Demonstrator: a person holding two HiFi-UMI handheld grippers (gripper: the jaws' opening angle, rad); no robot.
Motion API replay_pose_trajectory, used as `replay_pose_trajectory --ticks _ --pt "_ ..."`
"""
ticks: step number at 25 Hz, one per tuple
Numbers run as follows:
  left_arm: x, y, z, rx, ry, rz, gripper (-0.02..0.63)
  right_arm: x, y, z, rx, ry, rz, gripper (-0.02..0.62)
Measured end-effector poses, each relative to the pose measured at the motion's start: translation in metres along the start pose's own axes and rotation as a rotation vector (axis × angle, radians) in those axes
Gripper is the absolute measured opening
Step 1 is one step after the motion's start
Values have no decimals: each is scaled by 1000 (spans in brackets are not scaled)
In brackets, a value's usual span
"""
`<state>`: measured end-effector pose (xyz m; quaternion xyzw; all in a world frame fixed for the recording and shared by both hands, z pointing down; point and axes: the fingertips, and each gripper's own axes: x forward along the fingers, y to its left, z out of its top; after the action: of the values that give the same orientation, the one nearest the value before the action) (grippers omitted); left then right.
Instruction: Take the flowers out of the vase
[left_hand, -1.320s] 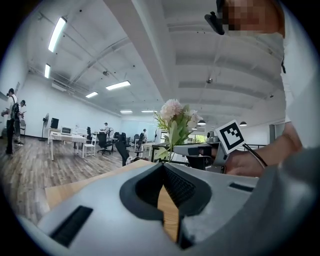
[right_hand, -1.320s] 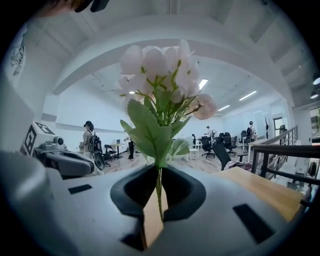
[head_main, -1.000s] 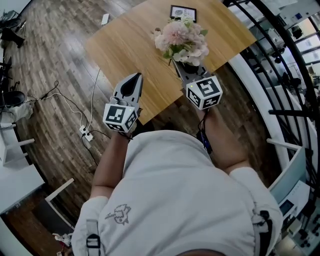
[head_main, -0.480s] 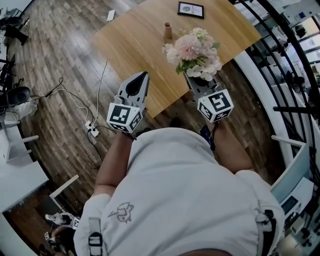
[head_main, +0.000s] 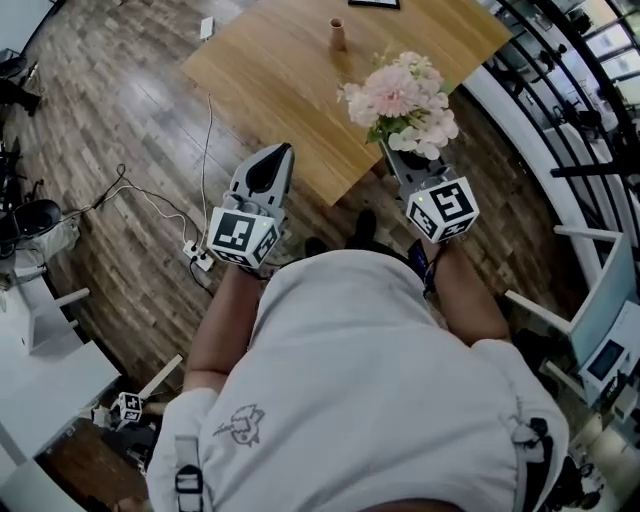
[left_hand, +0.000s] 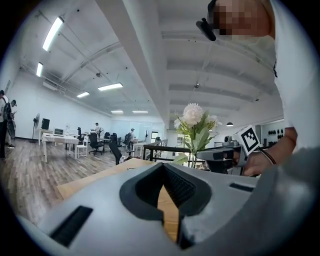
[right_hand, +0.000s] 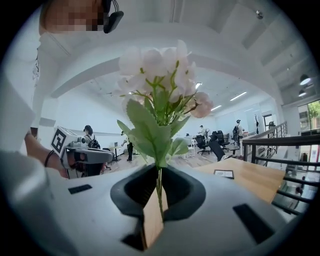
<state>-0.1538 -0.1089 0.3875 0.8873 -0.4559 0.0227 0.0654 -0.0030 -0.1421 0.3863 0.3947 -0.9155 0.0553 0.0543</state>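
Seemingly light, floppy flowers (head_main: 400, 90) stand clear of the vase (head_main: 338, 33) at ten o'clock, right gripper (right_hand: 160, 172) fingers pinching their thin stem (right_hand: 159, 187) low, left gripper (left_hand: 162, 167) fingers closed empty.

Worktop (head_main: 290, 90): light wood, rectangular, seen from above at a slant; its near corner reaches toward the person.
Vase (head_main: 338, 35): small, tan, upright on the worktop's far part.
Picture frame (right_hand: 223, 174): dark-edged, flat on the worktop, apart from the vase.
Floor (head_main: 120, 120): dark wood planks under the worktop.
Cable (head_main: 204, 160): runs across the floor to a white power strip (head_main: 199, 261).
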Motion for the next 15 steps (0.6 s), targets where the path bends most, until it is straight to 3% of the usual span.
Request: replay_pose_trajectory --ticks 8,15 --pt "-37 -12 -4 6 6 -67 4 -32 35 -11 12 12 -53 34" --pt "-52 -22 -2 3 -12 -57 3 -48 49 -12 -7 19 -30 34"
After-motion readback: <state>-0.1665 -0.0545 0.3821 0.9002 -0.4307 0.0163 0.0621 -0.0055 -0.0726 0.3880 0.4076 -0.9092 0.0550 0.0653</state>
